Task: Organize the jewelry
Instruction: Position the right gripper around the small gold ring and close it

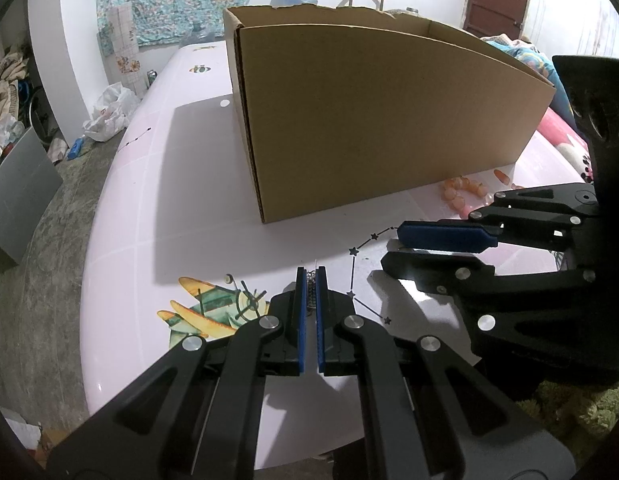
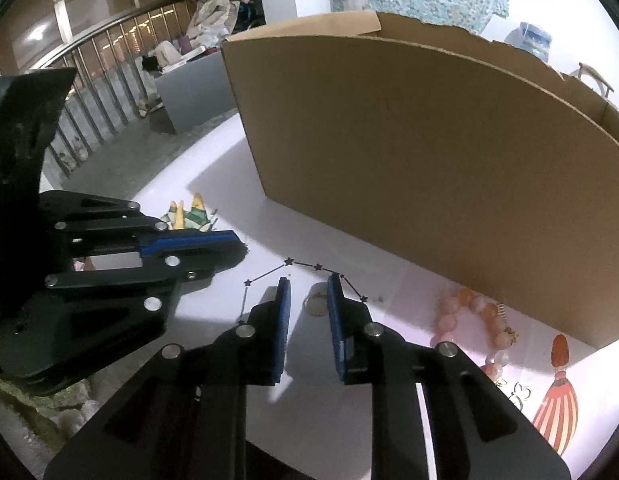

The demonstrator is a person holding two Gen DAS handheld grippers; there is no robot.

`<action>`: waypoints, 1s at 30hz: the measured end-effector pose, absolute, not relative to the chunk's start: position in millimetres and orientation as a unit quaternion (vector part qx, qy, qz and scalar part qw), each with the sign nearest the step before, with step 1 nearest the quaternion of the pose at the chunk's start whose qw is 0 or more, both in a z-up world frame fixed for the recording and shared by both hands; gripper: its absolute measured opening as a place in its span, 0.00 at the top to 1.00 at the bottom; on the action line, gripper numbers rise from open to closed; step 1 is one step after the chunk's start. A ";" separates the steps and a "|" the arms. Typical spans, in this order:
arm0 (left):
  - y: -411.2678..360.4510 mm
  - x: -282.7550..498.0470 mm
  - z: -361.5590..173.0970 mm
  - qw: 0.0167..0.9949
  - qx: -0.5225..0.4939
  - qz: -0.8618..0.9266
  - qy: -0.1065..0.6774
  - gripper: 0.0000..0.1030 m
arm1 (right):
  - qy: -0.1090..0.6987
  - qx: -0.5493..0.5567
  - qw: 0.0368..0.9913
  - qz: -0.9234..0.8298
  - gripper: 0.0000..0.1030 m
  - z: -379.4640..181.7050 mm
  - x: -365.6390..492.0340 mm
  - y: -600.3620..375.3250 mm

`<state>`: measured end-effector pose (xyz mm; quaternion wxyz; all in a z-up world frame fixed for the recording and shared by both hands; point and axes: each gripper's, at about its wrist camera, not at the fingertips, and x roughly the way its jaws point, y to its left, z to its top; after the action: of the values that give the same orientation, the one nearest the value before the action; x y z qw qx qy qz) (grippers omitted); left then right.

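Left gripper (image 1: 310,280) clenched on small silvery chain piece (image 1: 310,292), low over table (image 1: 149,220), just short of cardboard box (image 1: 369,120) front wall. Chain light, limp, will dangle; grip mid-bunch. Right gripper (image 2: 308,292) fingers parted, thin ring (image 2: 316,306) flat on table between them, untouched as far as I can tell. Ring slippery; pinch across rim. Pink bead bracelet (image 2: 473,320) farther right, along box foot: heavier, floppy.

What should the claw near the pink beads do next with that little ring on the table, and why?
Probably close the right gripper gently on the small ring. Its jaws stand apart with the ring lying on the table between them, not yet pinched. The left gripper is already shut on a small chain, and the cardboard box waits just behind.
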<state>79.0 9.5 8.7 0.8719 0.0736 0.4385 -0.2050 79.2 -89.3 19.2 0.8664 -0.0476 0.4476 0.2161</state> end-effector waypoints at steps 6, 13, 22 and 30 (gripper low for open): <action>9.5 78.8 8.7 0.872 0.073 -0.204 0.438 0.97 | 0.445 -0.058 0.867 0.214 0.81 21.2 75.7 -88.1; 9.6 78.9 8.6 0.872 0.073 -0.204 0.438 0.97 | 0.448 -0.057 0.867 0.211 0.85 22.4 76.8 -83.1; 8.8 79.4 8.7 0.875 0.070 -0.202 0.435 0.97 | 0.449 -0.045 0.866 0.215 0.89 21.4 78.1 -84.4; 9.3 78.7 9.0 0.876 0.068 -0.203 0.433 0.98 | 0.447 -0.037 0.867 0.219 0.89 20.7 77.4 -87.5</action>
<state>78.7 9.3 9.0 0.8755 0.0676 0.4331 -0.2031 77.4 -87.5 20.7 0.8667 -0.0367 0.4467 0.2189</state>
